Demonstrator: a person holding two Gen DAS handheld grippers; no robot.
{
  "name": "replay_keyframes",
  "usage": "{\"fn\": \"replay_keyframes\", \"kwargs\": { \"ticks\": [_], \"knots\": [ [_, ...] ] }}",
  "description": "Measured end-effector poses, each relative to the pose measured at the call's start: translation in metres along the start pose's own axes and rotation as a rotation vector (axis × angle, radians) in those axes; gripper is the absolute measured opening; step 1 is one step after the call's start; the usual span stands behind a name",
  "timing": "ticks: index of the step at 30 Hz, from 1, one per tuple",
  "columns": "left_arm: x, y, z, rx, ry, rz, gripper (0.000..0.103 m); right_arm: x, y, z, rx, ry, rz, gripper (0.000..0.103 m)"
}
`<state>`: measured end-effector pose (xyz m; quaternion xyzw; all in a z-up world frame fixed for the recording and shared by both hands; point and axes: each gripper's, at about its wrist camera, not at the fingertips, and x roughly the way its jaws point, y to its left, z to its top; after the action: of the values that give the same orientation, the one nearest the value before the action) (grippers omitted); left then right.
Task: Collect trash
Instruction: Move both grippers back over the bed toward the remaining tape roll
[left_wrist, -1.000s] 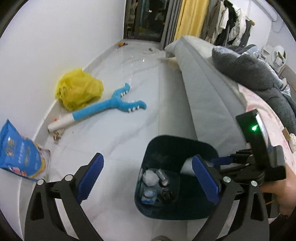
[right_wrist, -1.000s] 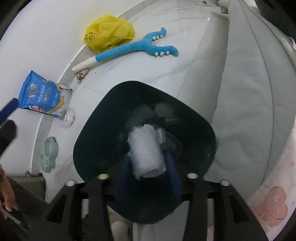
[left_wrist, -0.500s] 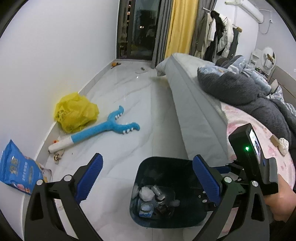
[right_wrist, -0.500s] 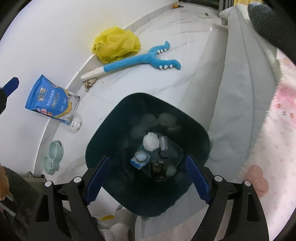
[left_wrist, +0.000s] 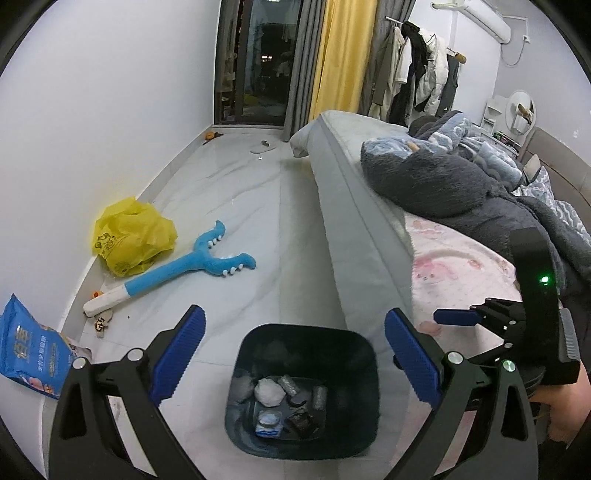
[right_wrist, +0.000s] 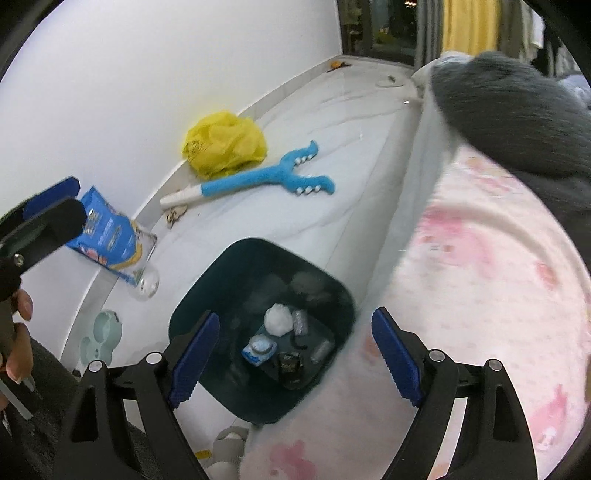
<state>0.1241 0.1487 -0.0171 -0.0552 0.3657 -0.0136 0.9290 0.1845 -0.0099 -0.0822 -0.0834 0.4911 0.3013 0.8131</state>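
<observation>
A dark teal trash bin (left_wrist: 306, 329) (right_wrist: 207, 288) stands on the white floor beside the bed. Inside lie a crumpled white tissue (left_wrist: 269, 391) (right_wrist: 279, 319), a small blue-and-white packet (left_wrist: 269, 424) (right_wrist: 260, 349) and several dark and silvery scraps. My left gripper (left_wrist: 295, 356) hovers above the bin, open with nothing between its blue pads. My right gripper (right_wrist: 295, 350) also hangs above the bin, jaws wide open and empty. In the left wrist view one blue finger of the right gripper (left_wrist: 458, 317) shows at the right, over the bed.
On the floor by the wall lie a yellow plastic bag (left_wrist: 133, 236), a blue plush fork toy (left_wrist: 192, 264) and a blue snack bag (left_wrist: 26, 354). A bed with a pink sheet (right_wrist: 480, 277) and grey blanket (left_wrist: 443, 184) fills the right. A mint-green object (right_wrist: 101, 332) sits near the bin.
The right gripper opened and let go of a white wad, which now lies in the bin. Both grippers rose away from the bin, so it looks smaller.
</observation>
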Motion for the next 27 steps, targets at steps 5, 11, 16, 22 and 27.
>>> {"fn": "replay_keyframes", "kwargs": {
  "ticks": [5,11,16,22,27],
  "knots": [
    [0.001,-0.024,0.005,0.012,-0.013,-0.003,0.099,-0.02,-0.018,-0.007,0.007,-0.034,-0.019,0.086],
    [0.005,-0.051,0.008,0.024,-0.015,-0.021,0.099,-0.04,-0.04,-0.015,0.018,-0.067,-0.044,0.086],
    [0.011,-0.076,0.01,0.047,-0.01,-0.045,0.099,-0.059,-0.057,-0.022,0.027,-0.1,-0.069,0.086],
    [0.016,-0.102,0.01,0.081,-0.006,-0.078,0.099,-0.076,-0.075,-0.035,0.036,-0.125,-0.105,0.087],
    [0.018,-0.125,0.011,0.099,-0.009,-0.107,0.099,-0.092,-0.096,-0.047,0.055,-0.149,-0.134,0.088]
  ]
}}
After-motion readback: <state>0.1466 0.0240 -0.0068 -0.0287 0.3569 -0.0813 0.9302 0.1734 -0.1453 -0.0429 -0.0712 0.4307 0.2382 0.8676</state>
